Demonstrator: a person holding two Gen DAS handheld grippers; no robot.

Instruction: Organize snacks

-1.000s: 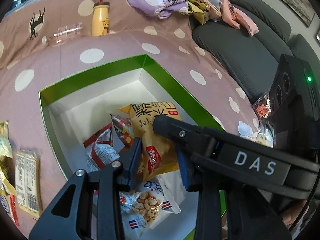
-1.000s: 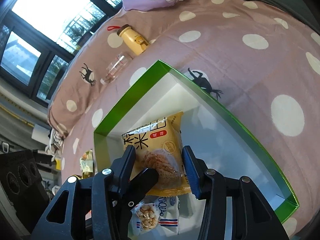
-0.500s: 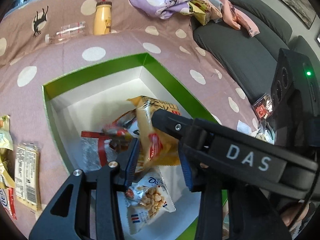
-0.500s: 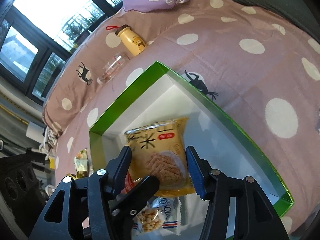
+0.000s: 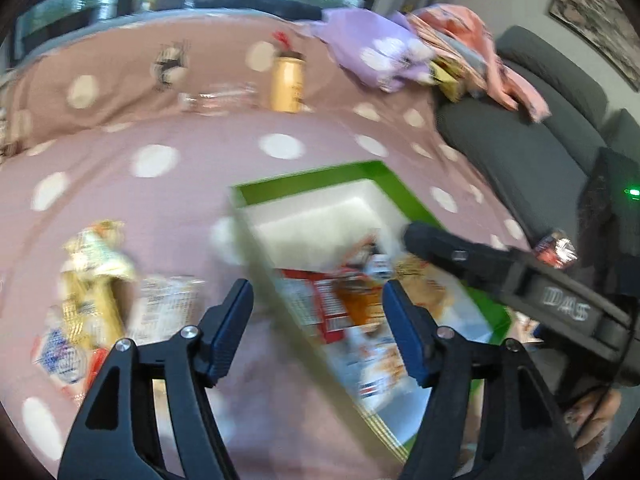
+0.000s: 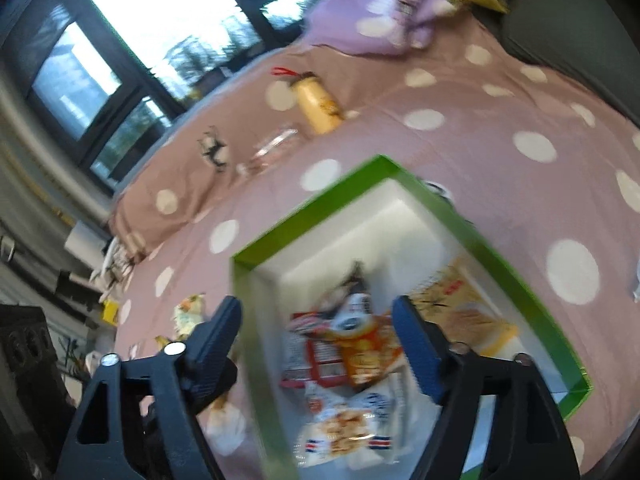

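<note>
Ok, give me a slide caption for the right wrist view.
Right gripper, opening and empty, above the green-rimmed box of snack packets on a polka-dot cloth.

Snack packets (image 6: 352, 356) heaped in green-rimmed box (image 6: 496, 248)

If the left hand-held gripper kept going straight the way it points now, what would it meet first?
Probably the near wall of the green box, which runs between the opening, empty jaws of the left hand-held gripper; beyond it are the snack packets inside. Blur makes depth uncertain.
</note>
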